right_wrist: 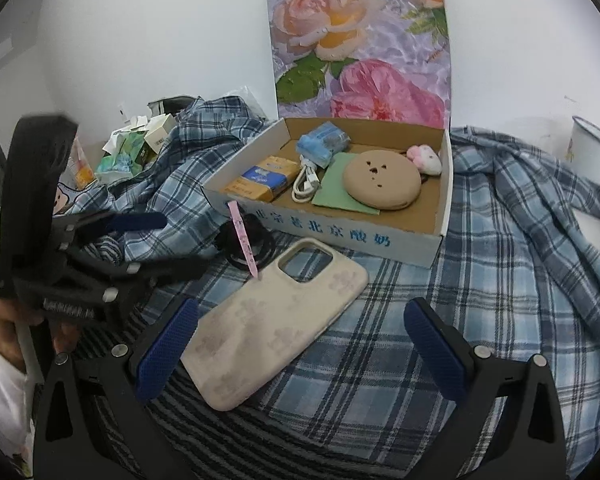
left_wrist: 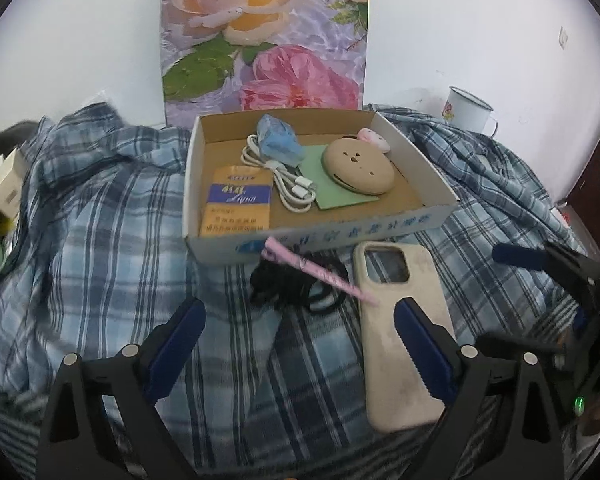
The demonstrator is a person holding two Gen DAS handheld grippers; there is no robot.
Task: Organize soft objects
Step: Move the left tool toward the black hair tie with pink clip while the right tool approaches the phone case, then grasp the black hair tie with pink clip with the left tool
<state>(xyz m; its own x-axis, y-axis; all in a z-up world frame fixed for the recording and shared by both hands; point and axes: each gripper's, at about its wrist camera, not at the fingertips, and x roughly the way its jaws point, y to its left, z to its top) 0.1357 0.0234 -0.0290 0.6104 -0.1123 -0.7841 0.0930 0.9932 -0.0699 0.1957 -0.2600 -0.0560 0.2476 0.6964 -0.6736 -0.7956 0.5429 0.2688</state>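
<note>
A beige phone case (right_wrist: 276, 320) lies on the plaid cloth (right_wrist: 480, 280), between the wide-apart fingers of my right gripper (right_wrist: 302, 344), whose pads do not press it. My left gripper (left_wrist: 300, 340) is open over the cloth, its right finger above the case (left_wrist: 396, 320). Just ahead lie black hair ties (left_wrist: 296, 286) with a pink clip (left_wrist: 320, 272) across them. The cardboard box (left_wrist: 340, 236) holds a tissue pack (left_wrist: 236, 204), a white cable (left_wrist: 288, 184), a blue packet (left_wrist: 278, 140), a green sheet (left_wrist: 332, 192), a beige round pad (left_wrist: 358, 168) and a small pink plush (left_wrist: 374, 138).
A flowered board (left_wrist: 264, 40) leans on the white wall behind the box. A white enamel mug (left_wrist: 468, 110) stands at the back right. Small boxes and wrappers (right_wrist: 136, 148) pile up at the back left. A hand (right_wrist: 4, 320) holds the left gripper's handle.
</note>
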